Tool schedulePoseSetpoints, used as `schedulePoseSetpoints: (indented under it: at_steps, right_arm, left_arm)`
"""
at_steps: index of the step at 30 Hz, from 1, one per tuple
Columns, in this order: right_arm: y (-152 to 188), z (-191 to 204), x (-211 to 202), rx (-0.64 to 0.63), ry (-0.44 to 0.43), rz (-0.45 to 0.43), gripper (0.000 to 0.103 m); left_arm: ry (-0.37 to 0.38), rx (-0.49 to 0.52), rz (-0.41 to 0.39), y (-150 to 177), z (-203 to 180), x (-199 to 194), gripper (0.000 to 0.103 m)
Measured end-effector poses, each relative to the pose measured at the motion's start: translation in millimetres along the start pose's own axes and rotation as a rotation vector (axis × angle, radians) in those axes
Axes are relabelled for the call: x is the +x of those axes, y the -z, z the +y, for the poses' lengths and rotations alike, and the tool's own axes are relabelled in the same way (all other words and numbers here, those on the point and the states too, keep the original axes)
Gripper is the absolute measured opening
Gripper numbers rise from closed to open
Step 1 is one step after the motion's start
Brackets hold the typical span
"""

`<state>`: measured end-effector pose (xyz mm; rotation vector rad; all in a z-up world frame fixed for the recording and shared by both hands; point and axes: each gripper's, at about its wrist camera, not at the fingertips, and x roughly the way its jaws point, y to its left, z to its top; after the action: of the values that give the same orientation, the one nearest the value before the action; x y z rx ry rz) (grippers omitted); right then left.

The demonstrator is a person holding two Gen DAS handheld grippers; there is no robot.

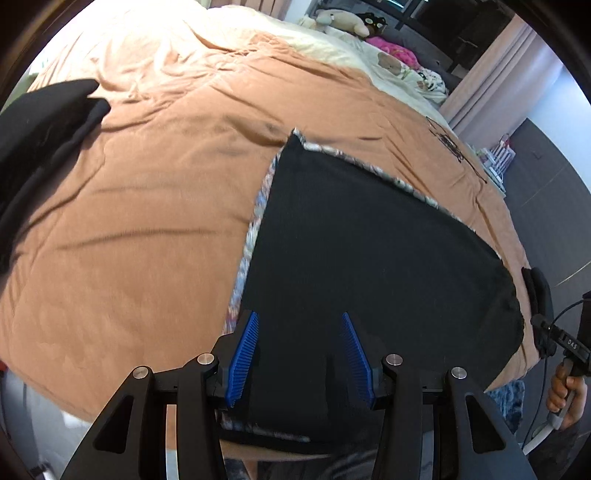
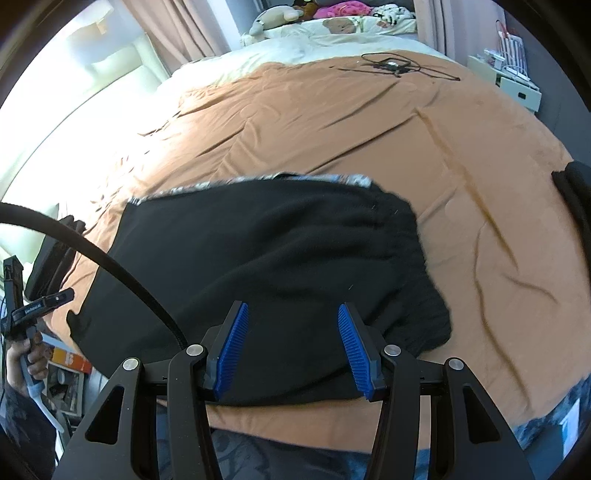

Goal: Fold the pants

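the black pants (image 2: 258, 258) lie folded into a compact, roughly square stack at the near edge of the bed (image 2: 332, 122), likely so we can reach them from the bedside. soft fleecy knit, matte, with a thin patterned trim (image 1: 354, 158) peeking out along the far edges. both tongs hover over the stack with nothing between the blue ribbed pads: left tongs (image 1: 299, 354) parted, right tongs (image 2: 291, 347) parted too, neither pressing on cloth. we judge the fold is near done, maybe one more fold or a smoothing pass left. under it a rust-orange blanket (image 1: 147, 221), slightly wrinkled and plush. another dark garment (image 1: 48, 114) sits apart at the far left. plush toys (image 2: 273, 16) and cream bedding at the head end, cables (image 2: 391, 66) further up.
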<state>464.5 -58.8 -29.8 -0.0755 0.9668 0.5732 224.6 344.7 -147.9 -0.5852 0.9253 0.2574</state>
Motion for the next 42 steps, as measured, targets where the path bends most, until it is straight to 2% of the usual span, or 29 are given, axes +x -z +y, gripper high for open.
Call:
schedulePoseSetpoints:
  at_steps: [8,13,18,19,20,22,28,33,36,42]
  right_arm:
    - [15.3,11.1,4.7,0.001,-0.038,0.009,0.049]
    - [25.3,24.8,12.2,-0.005,-0.068,0.017,0.049]
    - [31.9,36.3,16.9,-0.012,-0.086,0.018,0.049]
    - [34.2,38.8,17.4,-0.01,-0.088,0.016,0.049]
    - [35.2,40.1,17.3,-0.007,-0.092,0.011,0.049]
    - [38.7,44.1,17.3,-0.005,-0.093,0.003,0.049]
    - [48.5,57.4,19.1,-0.017,-0.09,-0.008,0.049]
    - [54.7,65.0,23.0,-0.021,-0.092,-0.01,0.049]
    - [57.2,68.2,26.9,-0.025,-0.09,0.001,0.049]
    - [58.1,72.8,35.4,-0.029,-0.087,0.019,0.049]
  left_arm:
    - [-0.047,-0.053,0.025,30.0,10.3,4.6,0.05]
    - [-0.048,-0.098,0.0,49.0,18.2,-10.6,0.05]
    - [0.023,-0.198,-0.054,63.7,32.1,-32.6,0.05]
    - [0.038,-0.22,-0.065,66.3,34.5,-36.0,0.055]
    - [0.042,-0.239,-0.072,68.3,36.7,-38.0,0.065]
    - [0.071,-0.289,-0.094,73.1,42.3,-41.5,0.07]
    - [0.183,-0.413,-0.111,78.2,50.4,-31.4,0.07]
    - [0.236,-0.505,-0.111,86.9,53.9,-19.0,0.07]
    - [0.268,-0.557,-0.083,90.3,58.8,-8.4,0.07]
    - [0.33,-0.588,-0.164,85.5,60.0,-18.0,0.068]
